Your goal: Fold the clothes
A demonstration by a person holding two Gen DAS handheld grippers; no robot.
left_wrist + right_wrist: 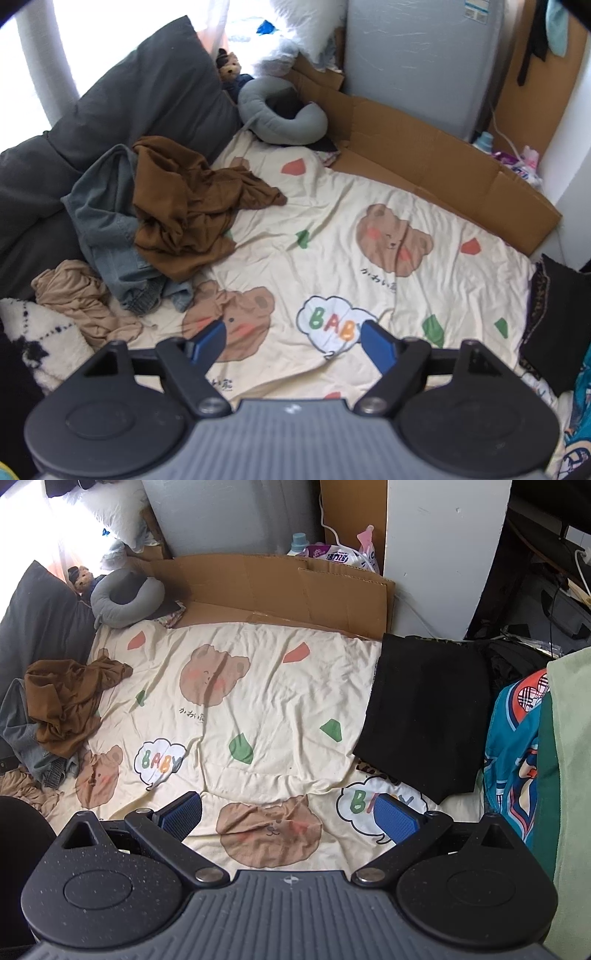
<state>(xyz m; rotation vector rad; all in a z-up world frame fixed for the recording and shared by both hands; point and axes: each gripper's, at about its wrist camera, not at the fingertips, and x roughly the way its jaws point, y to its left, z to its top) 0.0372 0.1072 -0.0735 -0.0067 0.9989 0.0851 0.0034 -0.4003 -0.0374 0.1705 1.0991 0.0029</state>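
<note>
A heap of unfolded clothes lies at the left of the bed: a brown garment [184,206] on top of a grey-blue denim one [107,236], with a crumpled tan piece [77,299] in front. The same brown garment [70,701] shows at the left in the right wrist view. A folded black garment [424,709] rests on the bed's right side. My left gripper [291,339] hovers open over the cream bear-print sheet [332,236], nothing between its blue pads. My right gripper [291,812] is open too, empty, above the sheet [258,701] near its front edge.
Dark grey pillows [122,92] line the left. A grey neck pillow [280,114] and flattened cardboard [443,162] sit at the back. A teal patterned fabric [513,753] and green cloth [569,738] lie at the right. A fuzzy white blanket [40,339] is front left.
</note>
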